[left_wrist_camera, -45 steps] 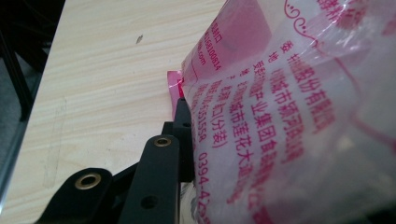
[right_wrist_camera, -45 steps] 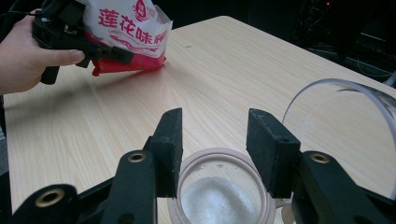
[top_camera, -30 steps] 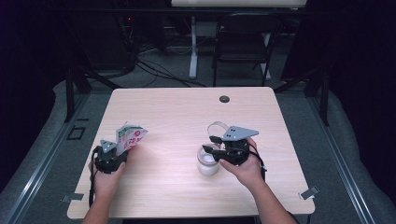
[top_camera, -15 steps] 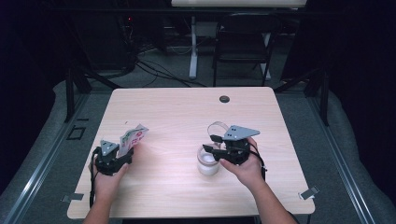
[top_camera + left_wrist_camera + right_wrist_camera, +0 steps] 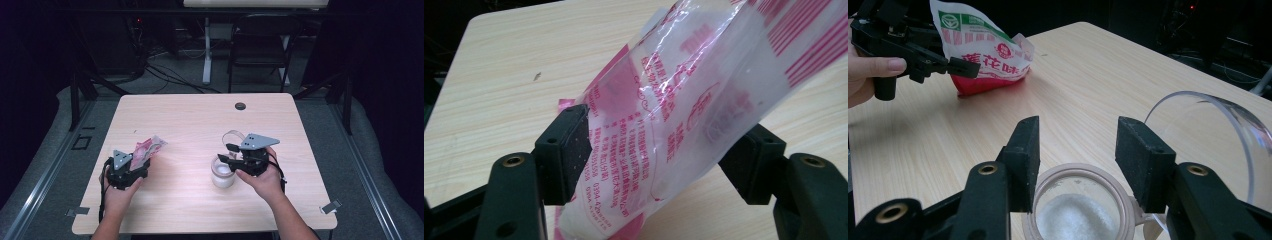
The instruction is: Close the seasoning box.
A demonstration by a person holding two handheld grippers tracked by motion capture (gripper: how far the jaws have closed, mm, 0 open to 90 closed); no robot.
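From the high view, the left claw (image 5: pixel 136 162) sits near the front left of the tabletop (image 5: pixel 200 120), with a red and white printed bag (image 5: pixel 148 147) lying on the wood at its tip. Towards the right, the right claw (image 5: pixel 227 156) hovers directly over a small white jar (image 5: pixel 222 174), whose clear hinged lid (image 5: pixel 234 135) stands open just behind it. In the left gripper view, the bag (image 5: pixel 684 100) slants across between the two black jaws; these have just been opening, the left pad lies against the plastic while the right one stands clear of it, so nothing is clamped. In the right gripper view, the right claw (image 5: pixel 1075 150) has its jaws apart above the mouth of the jar (image 5: pixel 1080 207), which holds white grains, with the clear lid (image 5: pixel 1218 120) curving up at the right. Farther off, the left claw (image 5: pixel 968 67) is seen beside the bag (image 5: pixel 985 52), which rests on the tabletop (image 5: pixel 1088 70).
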